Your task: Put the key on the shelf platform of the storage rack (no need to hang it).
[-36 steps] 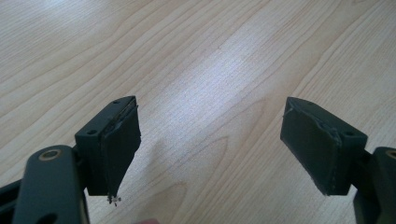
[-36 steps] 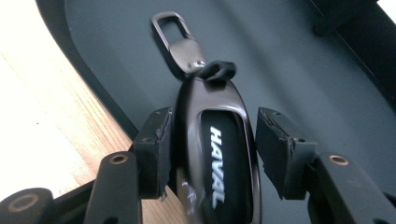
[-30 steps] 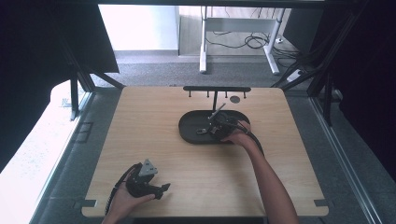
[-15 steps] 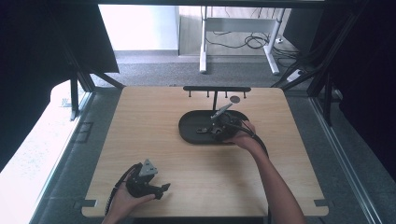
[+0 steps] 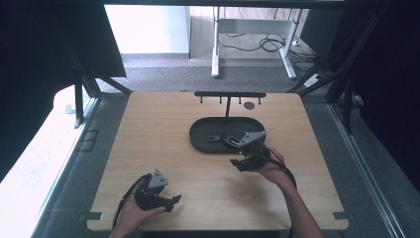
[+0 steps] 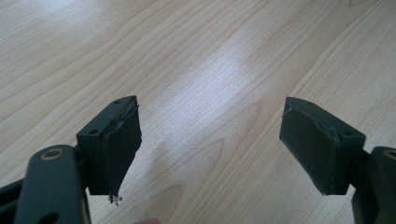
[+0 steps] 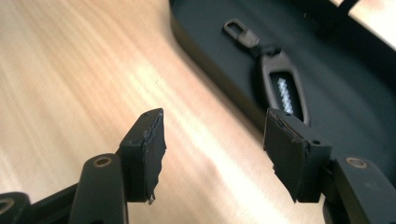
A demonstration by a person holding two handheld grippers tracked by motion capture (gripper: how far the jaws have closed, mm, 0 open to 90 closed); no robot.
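Jaws of the right gripper (image 7: 212, 154) have just been opening, empty, beside the black tray (image 7: 373, 121) holding a key fob (image 7: 280, 86).

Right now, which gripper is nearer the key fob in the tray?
Right. The right gripper sits just off the black tray's near rim, close to the key fob. The left gripper rests far off by the table's near edge.

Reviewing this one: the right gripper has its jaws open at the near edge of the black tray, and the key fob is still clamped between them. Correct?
Not quite. The right gripper is open at the near edge of the black tray, but nothing is between its jaws. The key fob lies in the tray, as the right gripper view shows.
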